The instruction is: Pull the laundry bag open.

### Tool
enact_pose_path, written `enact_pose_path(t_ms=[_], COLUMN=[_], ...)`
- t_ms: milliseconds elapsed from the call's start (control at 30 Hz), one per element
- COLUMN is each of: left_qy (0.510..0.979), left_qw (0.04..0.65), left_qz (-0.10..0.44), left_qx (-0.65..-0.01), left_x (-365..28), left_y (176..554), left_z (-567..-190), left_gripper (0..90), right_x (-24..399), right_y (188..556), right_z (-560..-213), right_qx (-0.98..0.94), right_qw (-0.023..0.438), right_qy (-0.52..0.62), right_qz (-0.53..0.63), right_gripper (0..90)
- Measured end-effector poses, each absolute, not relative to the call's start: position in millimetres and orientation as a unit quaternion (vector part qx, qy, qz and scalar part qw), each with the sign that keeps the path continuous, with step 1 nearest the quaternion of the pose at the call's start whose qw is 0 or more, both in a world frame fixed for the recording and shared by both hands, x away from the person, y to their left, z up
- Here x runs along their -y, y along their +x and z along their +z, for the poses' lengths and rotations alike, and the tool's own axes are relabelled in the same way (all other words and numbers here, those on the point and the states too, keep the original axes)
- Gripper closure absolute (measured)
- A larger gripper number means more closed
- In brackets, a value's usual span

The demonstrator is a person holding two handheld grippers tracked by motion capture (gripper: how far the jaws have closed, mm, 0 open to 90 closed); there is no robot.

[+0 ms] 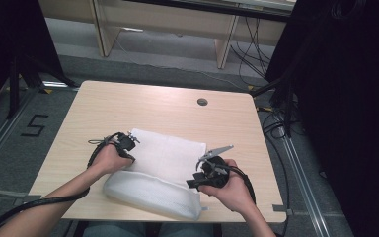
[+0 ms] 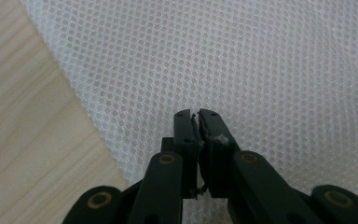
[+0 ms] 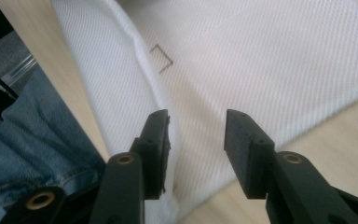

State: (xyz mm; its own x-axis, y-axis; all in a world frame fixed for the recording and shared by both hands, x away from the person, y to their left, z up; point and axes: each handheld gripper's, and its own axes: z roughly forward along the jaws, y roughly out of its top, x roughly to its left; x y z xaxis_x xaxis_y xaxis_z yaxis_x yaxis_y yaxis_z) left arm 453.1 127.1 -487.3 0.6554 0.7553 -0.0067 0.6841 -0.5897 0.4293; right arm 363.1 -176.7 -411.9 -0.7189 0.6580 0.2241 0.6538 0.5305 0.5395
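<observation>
Mesh is all that sits under the left claw (image 2: pixel 197 114), whose jaws are pinched together on a thin bit of the white mesh bag (image 1: pixel 165 158) at its far left corner. The right claw (image 3: pixel 196 123) hangs with jaws apart and nothing between them, just above the bag's folded near edge (the fold bulges toward the bench (image 1: pixel 128 103) lip). If the left claw tugs, that sliver of netting could slip out or snag, and the unheld fold could slump off the near edge. No readable brand or label on the bag; a floor marking (image 1: pixel 33 126) left of the bench reads "5".
</observation>
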Motion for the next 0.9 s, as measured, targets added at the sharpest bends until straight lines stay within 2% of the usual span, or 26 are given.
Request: enact_pose_path(t_ms=[300,467,567,900], left_qy=[0.886,0.885,0.886,0.883], left_qw=[0.205,0.205,0.203,0.201], left_qz=[0.083,0.08,0.082,0.081], left_qx=[-0.407,-0.41,-0.409,-0.417], left_x=[-128.7,-129.0,-128.4,-127.2], left_y=[454.5,455.4,455.8,460.0], left_z=[-487.2,-487.3,-487.0,-486.8], left_gripper=[85.0,84.9,85.0,85.0], right_x=[132.6,121.3,118.7,111.8], right_y=[379.2,378.8,379.1,353.3], right_z=[-428.1,-438.8,-438.7,-421.1], right_qx=[-0.893,-0.914,-0.924,-0.934], right_qw=[-0.056,-0.058,-0.042,-0.061], right_qy=[0.344,0.32,0.297,0.243], right_qz=[0.286,0.243,0.238,0.254], right_gripper=[58.7,75.7,87.0,89.3])
